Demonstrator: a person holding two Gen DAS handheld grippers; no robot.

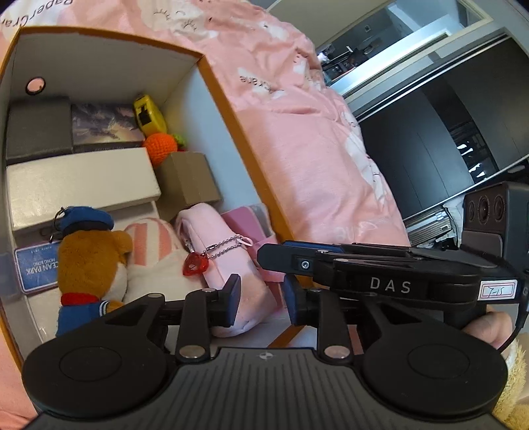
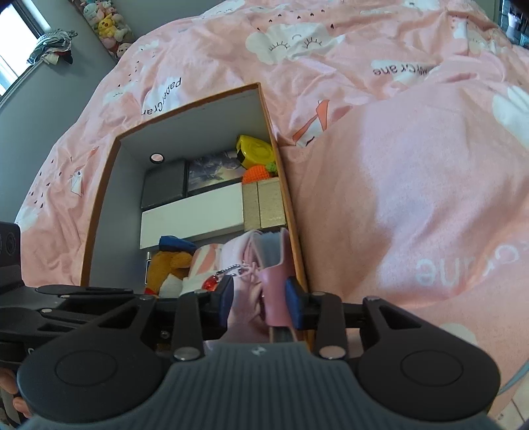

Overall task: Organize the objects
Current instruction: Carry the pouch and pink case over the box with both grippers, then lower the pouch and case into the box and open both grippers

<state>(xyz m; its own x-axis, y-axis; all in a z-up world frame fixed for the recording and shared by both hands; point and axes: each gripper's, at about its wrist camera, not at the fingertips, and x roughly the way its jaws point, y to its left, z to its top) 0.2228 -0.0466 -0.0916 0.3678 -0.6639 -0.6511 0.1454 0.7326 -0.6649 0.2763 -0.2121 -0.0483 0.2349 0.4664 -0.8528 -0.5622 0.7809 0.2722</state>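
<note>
While both grippers hover at the near end of an orange-rimmed storage box (image 2: 99, 198), the box lies on a bed covered by a pink quilt (image 2: 396, 182) printed with white clouds.

From the left wrist view, the left gripper (image 1: 261, 294) has its jaws slightly apart, with nothing pressed between them; a pale pink pouch (image 1: 228, 264) lies just beyond the gap. A bead chain with a red heart charm (image 1: 195, 264) hangs from the pouch. To its left sits a brown teddy bear (image 1: 89, 264) in a blue cap and blue outfit, leaning beside a pink-and-white striped soft item (image 1: 148, 238).

From the right wrist view, the right gripper (image 2: 259, 302) straddles a pink wallet-like case (image 2: 276, 291) standing upright against the box's right wall. Its jaws sit close on either side, and I cannot tell whether they press on it.

Farther back in the box are a long white box (image 2: 191, 215), a tan cardboard box (image 2: 264, 205), an orange crocheted ball (image 2: 256, 173), a yellow tape measure (image 2: 254, 150), a dark grey box (image 2: 163, 188) and a picture-covered box (image 2: 211, 175).

Plush toys (image 2: 105, 23) line a far shelf.
</note>
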